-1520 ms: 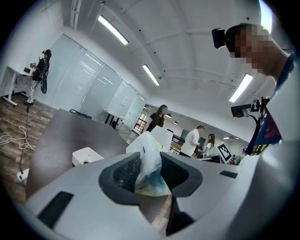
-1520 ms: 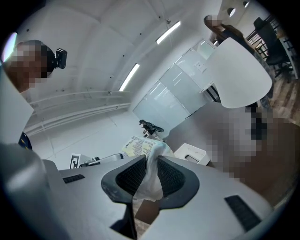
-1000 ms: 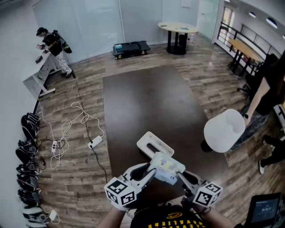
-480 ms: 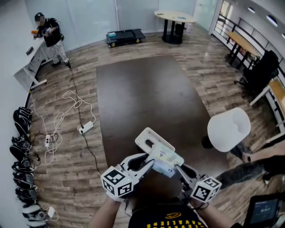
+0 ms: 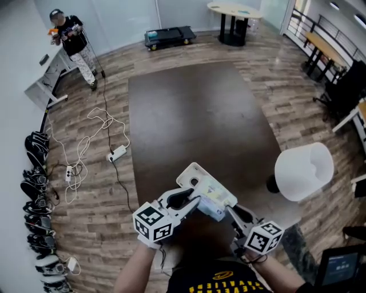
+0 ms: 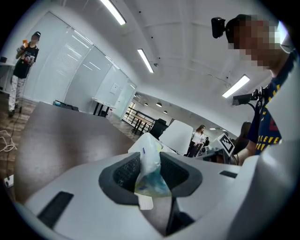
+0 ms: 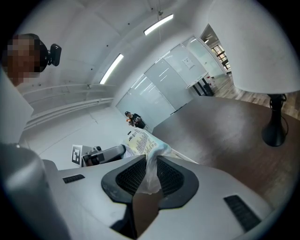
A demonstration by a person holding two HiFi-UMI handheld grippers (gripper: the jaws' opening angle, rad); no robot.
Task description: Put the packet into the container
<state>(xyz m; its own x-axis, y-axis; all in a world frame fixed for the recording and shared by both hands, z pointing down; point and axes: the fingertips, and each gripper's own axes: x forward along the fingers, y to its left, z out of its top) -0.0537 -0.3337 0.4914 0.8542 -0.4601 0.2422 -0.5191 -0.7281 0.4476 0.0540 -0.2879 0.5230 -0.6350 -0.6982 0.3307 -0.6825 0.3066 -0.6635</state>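
Observation:
A pale, crinkly plastic packet (image 5: 215,196) with yellow-green print hangs stretched between my two grippers, just above the near end of a white container (image 5: 193,174) that lies on the dark brown table (image 5: 194,114). My left gripper (image 5: 195,201) is shut on the packet's left end; in the left gripper view the packet (image 6: 149,174) is pinched between the dark ribbed pads (image 6: 125,174). My right gripper (image 5: 227,210) is shut on the right end; in the right gripper view the packet (image 7: 149,169) is squeezed in that gripper (image 7: 150,177), its printed face (image 7: 138,140) turned up.
A white lamp shade (image 5: 303,170) on a dark stand rises at the table's right edge. Cables and a power strip (image 5: 117,153) lie on the wooden floor to the left. A person (image 5: 71,34) stands at the far left by a desk. Round table (image 5: 234,11) far back.
Both grippers have carried the packet a little lower and farther out over the container's near end. The person at the right edge has left the view.

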